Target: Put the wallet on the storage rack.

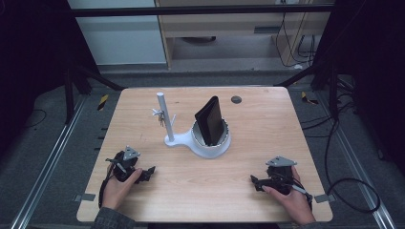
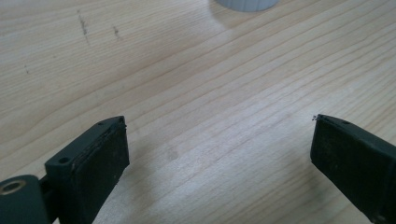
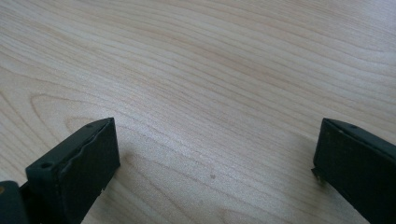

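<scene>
Pale wood-grain surface carries a white plastic stand near its middle: a round cup at one end, a flat base running to a thin white upright post at the other. Black flat rectangular wallet-like case stands in the cup, tilted, its top leaning away from the post. Small keys hang on a short peg of the post.

Left hand-held gripper rests low at the near left of the surface, jaws spread wide with bare wood between them. Stand lies ahead and to its right, well apart; the cup's white edge shows at the top of the left gripper view.

Right hand-held gripper sits at the near right, jaws likewise released, bare wood between them. Stand lies ahead and to its left, well apart.
</scene>
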Tool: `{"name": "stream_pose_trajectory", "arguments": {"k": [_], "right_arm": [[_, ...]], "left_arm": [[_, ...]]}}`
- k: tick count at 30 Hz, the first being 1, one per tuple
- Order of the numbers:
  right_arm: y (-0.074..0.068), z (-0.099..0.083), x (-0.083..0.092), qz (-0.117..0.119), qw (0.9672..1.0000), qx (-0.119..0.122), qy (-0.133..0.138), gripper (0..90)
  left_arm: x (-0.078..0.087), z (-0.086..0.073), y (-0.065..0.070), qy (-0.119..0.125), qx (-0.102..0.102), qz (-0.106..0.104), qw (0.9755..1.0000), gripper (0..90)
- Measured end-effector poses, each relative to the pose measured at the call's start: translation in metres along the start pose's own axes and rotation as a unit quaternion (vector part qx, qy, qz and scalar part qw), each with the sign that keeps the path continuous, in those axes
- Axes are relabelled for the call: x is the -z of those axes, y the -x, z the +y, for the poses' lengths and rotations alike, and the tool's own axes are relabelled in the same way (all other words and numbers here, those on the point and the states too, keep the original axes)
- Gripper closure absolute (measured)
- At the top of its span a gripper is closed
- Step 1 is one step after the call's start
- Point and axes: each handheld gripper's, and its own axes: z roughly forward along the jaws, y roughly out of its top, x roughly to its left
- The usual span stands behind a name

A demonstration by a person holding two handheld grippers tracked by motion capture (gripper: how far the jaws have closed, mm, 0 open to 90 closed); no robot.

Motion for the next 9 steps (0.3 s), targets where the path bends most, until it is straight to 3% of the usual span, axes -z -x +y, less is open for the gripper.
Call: {"name": "stream_pose_trajectory", "arguments": {"k": [9], "right_arm": [[-0.0006,0.0000,0.0000,-0.001,1.0000,-0.001,0.000,0.4]], "left_arm": [[-0.0039,-0.0056,-0.0023,0.011,0.004,0.000,0.9999,0.0]]}}
